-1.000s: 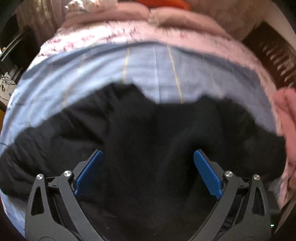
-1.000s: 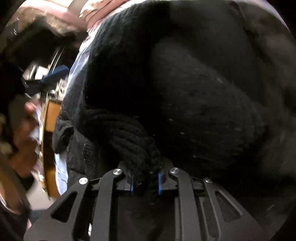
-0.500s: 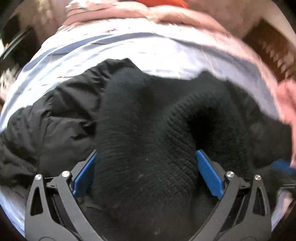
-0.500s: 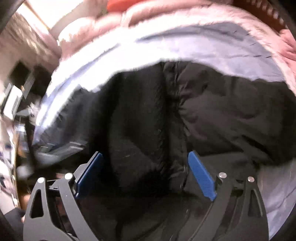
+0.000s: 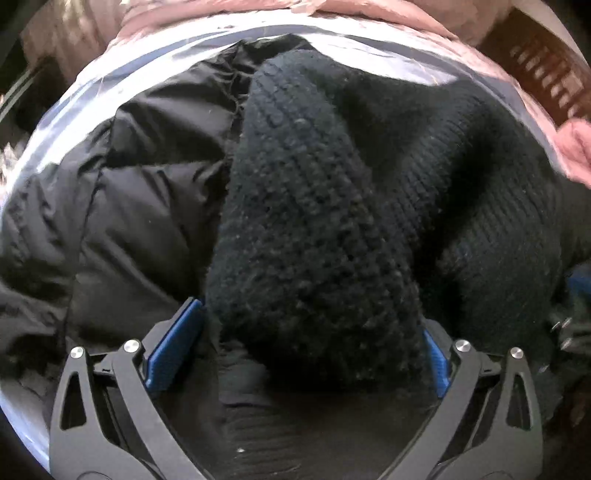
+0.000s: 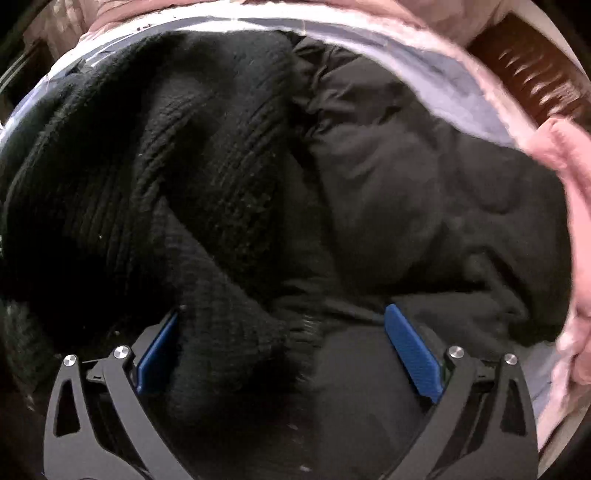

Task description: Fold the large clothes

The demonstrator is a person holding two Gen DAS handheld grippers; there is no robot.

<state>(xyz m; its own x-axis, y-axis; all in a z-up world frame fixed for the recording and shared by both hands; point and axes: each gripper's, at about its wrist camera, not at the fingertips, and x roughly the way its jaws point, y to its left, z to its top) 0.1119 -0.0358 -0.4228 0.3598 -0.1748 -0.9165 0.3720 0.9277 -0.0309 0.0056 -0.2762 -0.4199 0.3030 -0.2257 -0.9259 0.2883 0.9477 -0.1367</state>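
- The left gripper (image 5: 306, 354) has its fingers (image 5: 171, 349) spread wide, released, with a thick roll of the black knit sweater (image 5: 314, 229) bulging up between them; the knit touches the inner face of the left pad and covers most of the right one.
- The right gripper (image 6: 291, 347) is likewise released, blue fingers (image 6: 412, 352) wide apart, and a fold of the sweater (image 6: 155, 155) lies between them, pressed against the left pad and clear of the right one.
- The sweater lies heaped on a black puffer jacket (image 5: 122, 192), which spreads out under and beside it; in the right wrist view the jacket (image 6: 424, 177) fills the right half, the knit the left.
- Both garments rest on a bed with a pale blue sheet (image 5: 92, 96) showing as a band around their far edge.
- Beyond the sheet runs a pink blanket (image 5: 388, 11), and a bunched pink cloth (image 6: 576, 206) sits at the right edge of the bed, just beside the jacket.
- A brown slatted piece (image 5: 539, 74) stands past the bed's far right corner; I cannot tell what it is.
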